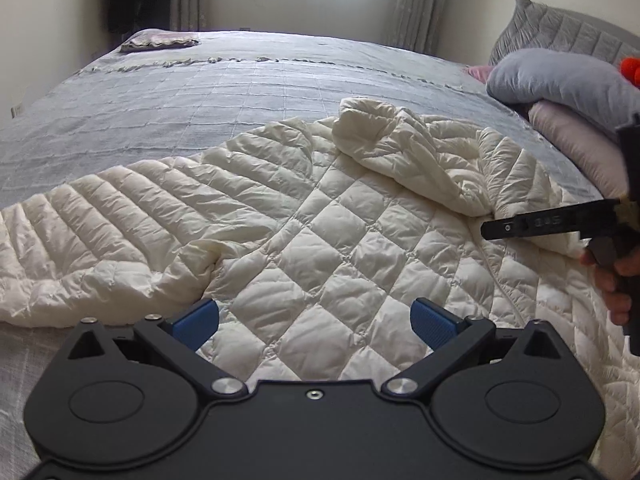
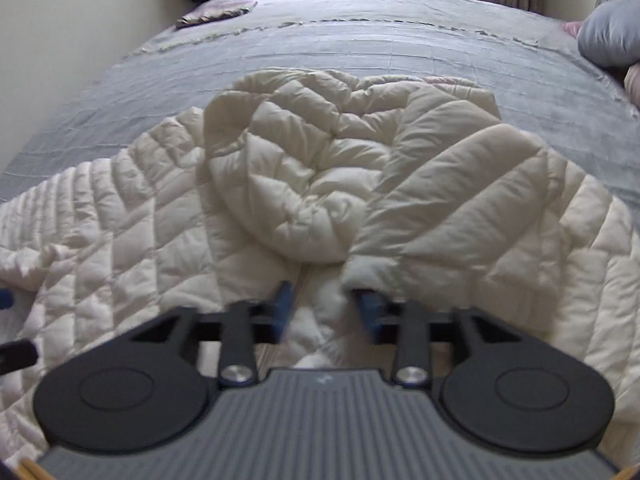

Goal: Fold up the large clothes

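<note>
Folding is early: in the left wrist view the cream quilted coat [image 1: 320,216] lies spread on the grey bed [image 1: 200,92], right sleeve flopped inward. Left gripper [image 1: 314,320] spread, empty, near hem.

Right wrist view: right gripper [image 2: 324,300] half spread over the coat, pinching nothing. Next: grab left sleeve. No containers.

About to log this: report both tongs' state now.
Left tongs: open, holding nothing, over the white quilted coat.
Right tongs: open, nothing gripped, over the coat.
</note>
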Available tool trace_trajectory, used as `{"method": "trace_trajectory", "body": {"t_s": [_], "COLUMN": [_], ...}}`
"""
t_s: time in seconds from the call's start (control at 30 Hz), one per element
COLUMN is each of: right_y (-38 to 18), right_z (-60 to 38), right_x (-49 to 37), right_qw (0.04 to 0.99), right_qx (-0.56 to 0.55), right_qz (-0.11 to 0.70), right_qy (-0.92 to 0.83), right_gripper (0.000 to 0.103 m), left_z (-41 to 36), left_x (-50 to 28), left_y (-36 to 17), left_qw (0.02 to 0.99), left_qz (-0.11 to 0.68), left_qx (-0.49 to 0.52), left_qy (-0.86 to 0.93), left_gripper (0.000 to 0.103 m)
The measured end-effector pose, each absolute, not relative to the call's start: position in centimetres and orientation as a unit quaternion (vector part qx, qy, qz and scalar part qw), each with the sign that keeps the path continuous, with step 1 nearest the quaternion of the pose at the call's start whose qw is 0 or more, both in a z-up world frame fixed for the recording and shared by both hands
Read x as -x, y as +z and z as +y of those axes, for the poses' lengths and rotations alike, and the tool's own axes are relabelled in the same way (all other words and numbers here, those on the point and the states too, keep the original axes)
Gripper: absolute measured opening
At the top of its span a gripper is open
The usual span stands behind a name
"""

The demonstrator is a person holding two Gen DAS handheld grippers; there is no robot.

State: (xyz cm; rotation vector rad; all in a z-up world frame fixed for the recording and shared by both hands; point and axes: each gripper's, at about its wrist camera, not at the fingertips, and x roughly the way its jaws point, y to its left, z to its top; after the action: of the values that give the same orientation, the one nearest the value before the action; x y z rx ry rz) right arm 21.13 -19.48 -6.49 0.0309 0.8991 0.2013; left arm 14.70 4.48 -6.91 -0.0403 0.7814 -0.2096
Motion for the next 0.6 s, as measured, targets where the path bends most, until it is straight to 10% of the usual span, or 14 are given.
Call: {"method": "trace_trajectory", "body": {"t_s": [0.6], "right_y": [-4.7], "right_z": [-33.8], "right_x": [-15.9], "right_qw": [0.928], "right_qx": [-0.149], "right_qz": [0.339], "right_qy": [-0.042], "right_gripper": [0.067], "left_z": [-5.4], "left_x": [-24.7], "left_y": [-5.3], "left_qw": [0.933], "left_qz": [0.33], "left_qx": [0.002], "left_qy": [-0.145], "left_gripper": [0.101]}}
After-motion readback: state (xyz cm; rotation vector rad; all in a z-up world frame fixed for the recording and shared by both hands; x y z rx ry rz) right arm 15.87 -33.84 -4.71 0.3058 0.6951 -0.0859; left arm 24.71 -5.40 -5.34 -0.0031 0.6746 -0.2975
